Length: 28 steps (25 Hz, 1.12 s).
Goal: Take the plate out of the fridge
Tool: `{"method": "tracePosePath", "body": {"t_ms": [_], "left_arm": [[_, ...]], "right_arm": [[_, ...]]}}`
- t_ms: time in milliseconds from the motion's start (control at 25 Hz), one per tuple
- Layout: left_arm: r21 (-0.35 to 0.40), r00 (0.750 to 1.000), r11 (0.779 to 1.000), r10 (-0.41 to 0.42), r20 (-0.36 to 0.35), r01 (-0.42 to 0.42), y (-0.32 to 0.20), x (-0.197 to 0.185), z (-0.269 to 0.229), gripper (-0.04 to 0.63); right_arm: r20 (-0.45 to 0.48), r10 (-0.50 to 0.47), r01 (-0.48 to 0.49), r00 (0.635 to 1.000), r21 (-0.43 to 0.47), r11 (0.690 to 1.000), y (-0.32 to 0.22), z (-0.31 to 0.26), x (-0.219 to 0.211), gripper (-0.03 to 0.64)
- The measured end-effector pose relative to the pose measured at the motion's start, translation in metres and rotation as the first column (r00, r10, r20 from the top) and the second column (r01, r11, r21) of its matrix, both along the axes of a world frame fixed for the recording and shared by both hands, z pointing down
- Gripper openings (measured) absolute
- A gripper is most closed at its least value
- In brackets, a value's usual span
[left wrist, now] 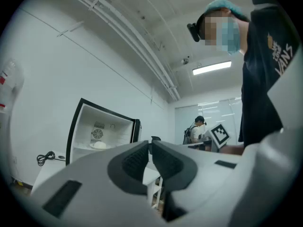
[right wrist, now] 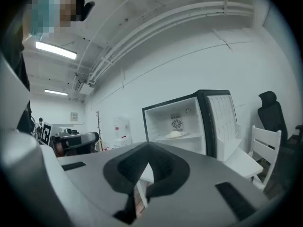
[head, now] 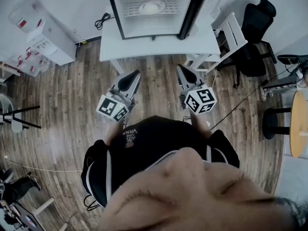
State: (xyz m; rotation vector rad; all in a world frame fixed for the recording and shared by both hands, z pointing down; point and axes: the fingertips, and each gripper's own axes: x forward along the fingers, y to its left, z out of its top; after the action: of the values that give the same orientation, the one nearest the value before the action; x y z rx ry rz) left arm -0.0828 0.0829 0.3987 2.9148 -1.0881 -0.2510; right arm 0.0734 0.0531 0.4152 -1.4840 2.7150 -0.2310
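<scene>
Plate (head: 151,7): pale, round, mounded, centred on wire shelf (head: 129,11) inside open fridge (head: 114,13)

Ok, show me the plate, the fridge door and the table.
plate (head: 141,8), head view, its left rim.
fridge door (right wrist: 220,122), right gripper view, its inner lining.
table (head: 111,44), head view, bare top near its left edge.

Fridge (head: 114,13) sits on the tabletop (head: 159,46) with its door (head: 208,1) open rightward and the plate (head: 151,7) on its shelf (head: 131,9), a chair (head: 227,35) stands right of the tabletop, and left gripper (head: 136,74) and right gripper (head: 180,69) hang side by side before it over the floor (head: 62,95).
</scene>
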Motion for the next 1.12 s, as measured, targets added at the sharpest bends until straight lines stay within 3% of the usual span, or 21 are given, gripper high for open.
{"method": "tracePosePath", "body": {"t_ms": [560,1120], "left_arm": [[0.014,1.0,1.0,0.023,-0.004,-0.023,-0.008,-0.025,0.0,0.031],[-0.003,0.998,0.999,0.05,-0.027,-0.05,-0.022,-0.036,0.006,0.031]], "right_arm": [[0.081,0.049,-0.054,0.995,0.051,0.997,0.0,-0.011,-0.017,0.011],[0.096,0.065,-0.071,0.993,0.063,0.995,-0.016,-0.011,-0.035,0.012]]}}
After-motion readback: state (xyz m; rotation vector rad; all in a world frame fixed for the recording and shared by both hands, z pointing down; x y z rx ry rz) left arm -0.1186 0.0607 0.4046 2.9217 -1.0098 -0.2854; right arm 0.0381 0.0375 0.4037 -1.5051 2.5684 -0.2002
